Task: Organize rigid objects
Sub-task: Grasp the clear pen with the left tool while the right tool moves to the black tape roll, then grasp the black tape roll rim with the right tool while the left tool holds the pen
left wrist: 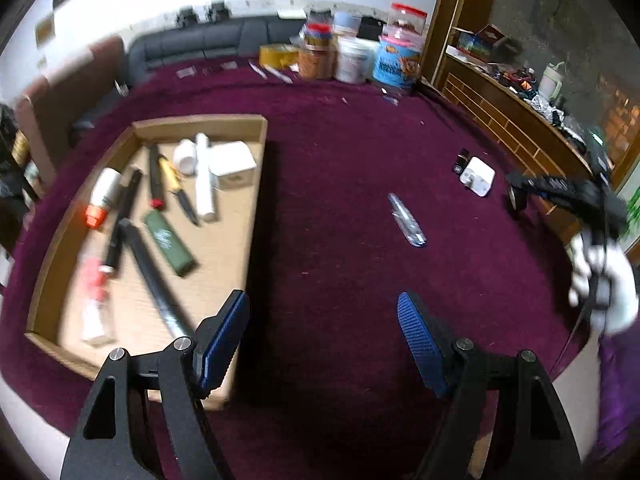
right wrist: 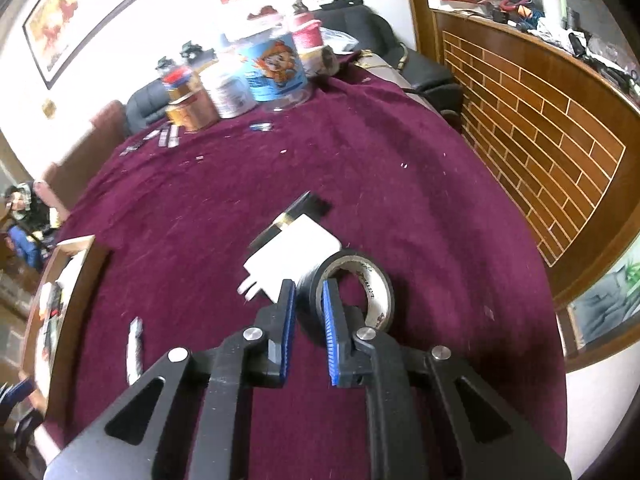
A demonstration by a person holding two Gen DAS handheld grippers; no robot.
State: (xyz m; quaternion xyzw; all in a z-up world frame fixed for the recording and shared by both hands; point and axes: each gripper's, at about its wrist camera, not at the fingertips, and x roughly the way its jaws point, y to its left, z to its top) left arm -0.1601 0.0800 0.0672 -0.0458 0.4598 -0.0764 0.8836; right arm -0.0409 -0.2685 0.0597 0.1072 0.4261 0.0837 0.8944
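My left gripper (left wrist: 322,320) is open and empty above the maroon cloth, just right of a shallow cardboard tray (left wrist: 256,216). The tray holds pens, a white tube, a white box, a green lighter and other items. A clear pen (left wrist: 406,220) lies on the cloth ahead. A white charger (left wrist: 478,176) lies further right. My right gripper (right wrist: 309,286) is shut on the wall of a black tape roll (right wrist: 380,280), one finger inside the ring and one outside. The white charger (right wrist: 292,256) lies just behind the roll, with a small black item (right wrist: 308,206) beyond it.
Jars and tubs (left wrist: 360,56) stand at the table's far edge, also shown in the right wrist view (right wrist: 256,76). A wooden counter (right wrist: 540,152) runs along the right side. Small packets (right wrist: 160,140) lie near the jars. The tray edge (right wrist: 80,260) shows at left.
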